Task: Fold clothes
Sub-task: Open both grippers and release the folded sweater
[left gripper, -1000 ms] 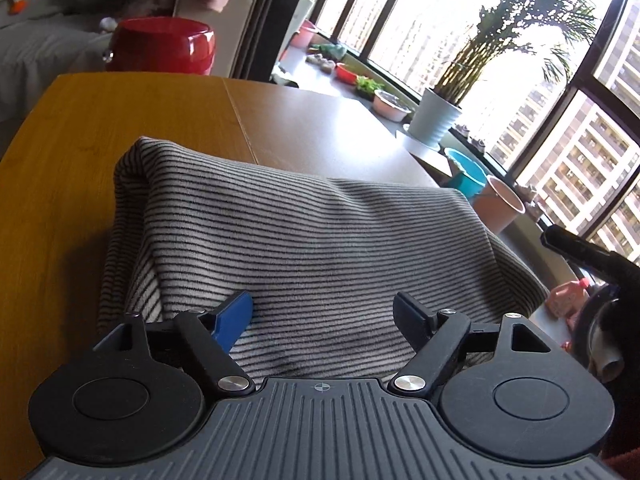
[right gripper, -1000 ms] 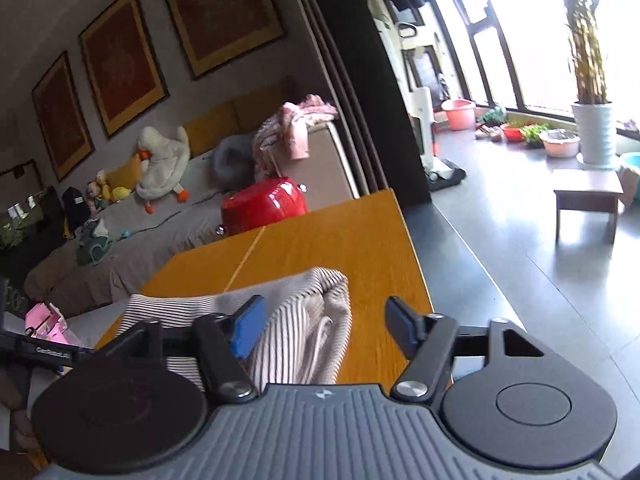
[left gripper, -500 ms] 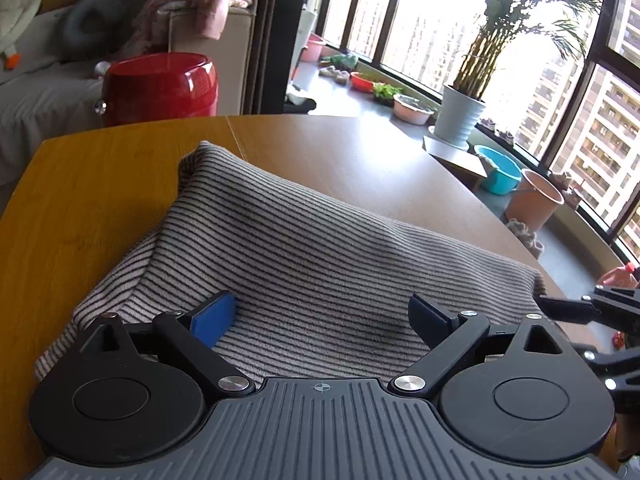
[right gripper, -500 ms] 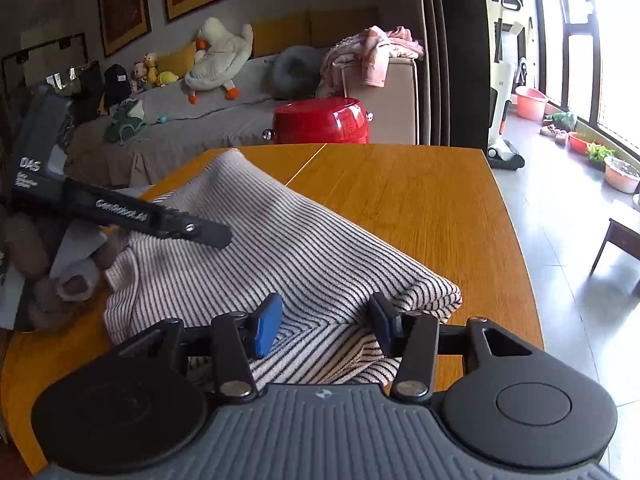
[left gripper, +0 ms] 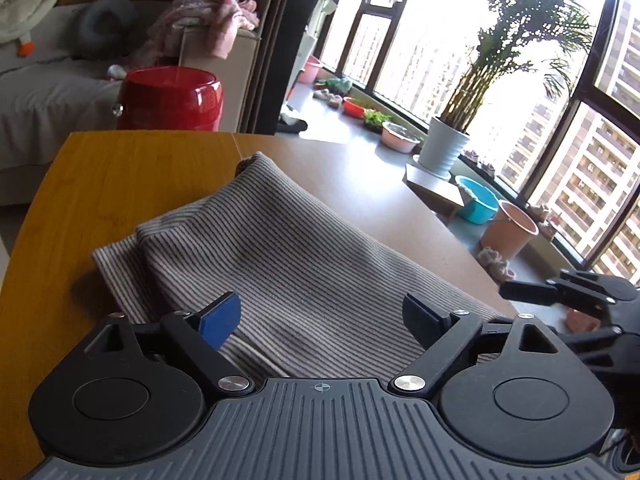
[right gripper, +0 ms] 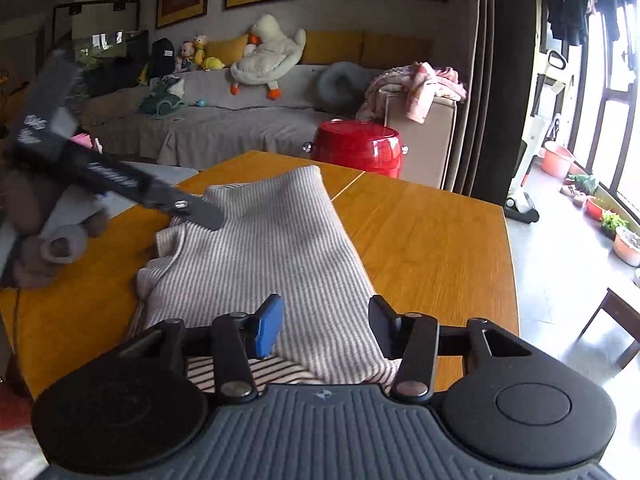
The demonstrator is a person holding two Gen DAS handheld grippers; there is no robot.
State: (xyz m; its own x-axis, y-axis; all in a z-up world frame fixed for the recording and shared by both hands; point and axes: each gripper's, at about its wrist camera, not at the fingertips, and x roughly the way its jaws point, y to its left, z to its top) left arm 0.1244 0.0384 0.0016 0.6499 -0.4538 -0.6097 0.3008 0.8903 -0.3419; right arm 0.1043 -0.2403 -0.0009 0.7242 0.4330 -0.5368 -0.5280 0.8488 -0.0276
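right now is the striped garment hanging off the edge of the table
No, in the right wrist view the striped garment lies folded on the wooden table, with bare tabletop showing along its left, far and right sides.

A ribbed, matt striped knit garment (left gripper: 304,264) lies on a smooth wooden table (left gripper: 120,184) with a soft sheen; behind the table, a glossy red plastic tub (left gripper: 170,98); gripper (left gripper: 320,316) bodies matt black plastic.

The striped garment's (right gripper: 264,256) near edge is hidden under the right claw's (right gripper: 324,326) body, its contact unclear.
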